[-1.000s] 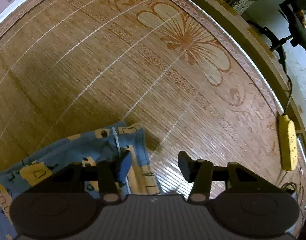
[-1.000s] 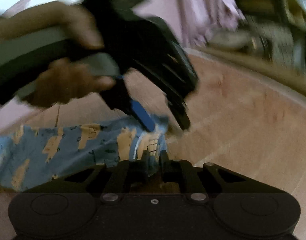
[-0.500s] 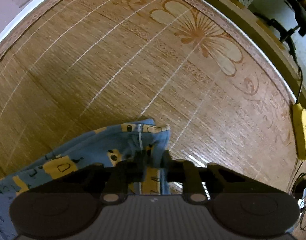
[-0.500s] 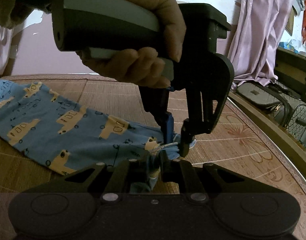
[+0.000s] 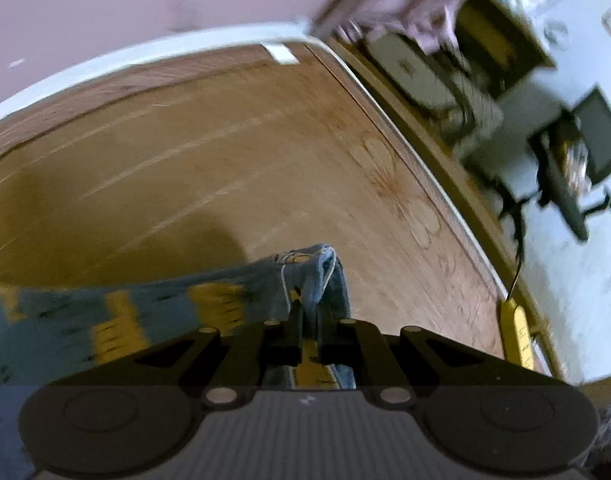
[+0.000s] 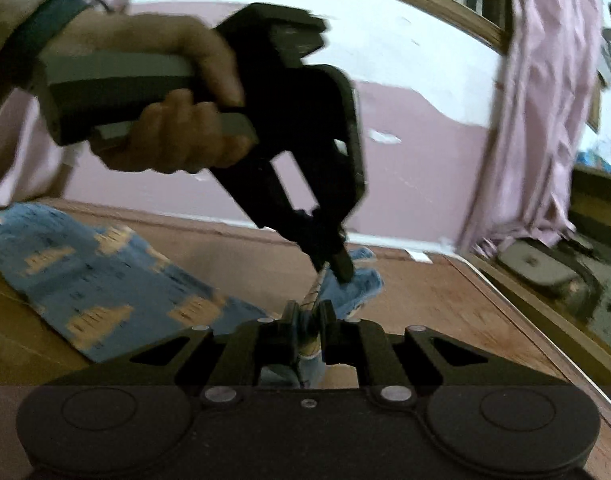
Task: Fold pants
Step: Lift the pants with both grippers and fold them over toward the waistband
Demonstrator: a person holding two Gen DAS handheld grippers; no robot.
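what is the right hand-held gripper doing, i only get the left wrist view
observer: The right hand-held gripper is shut on the hem of the blue cotton pants with yellow truck print.
operator: is it close to my left one
observer: Yes. The left hand-held gripper, whose jaws have just been closing, pinches the same hem just beyond it, with cloth between its jaws.
operator: and the rest of the pants
observer: It stretches away to the left, and its far end appears to be down on the woven brown mat.
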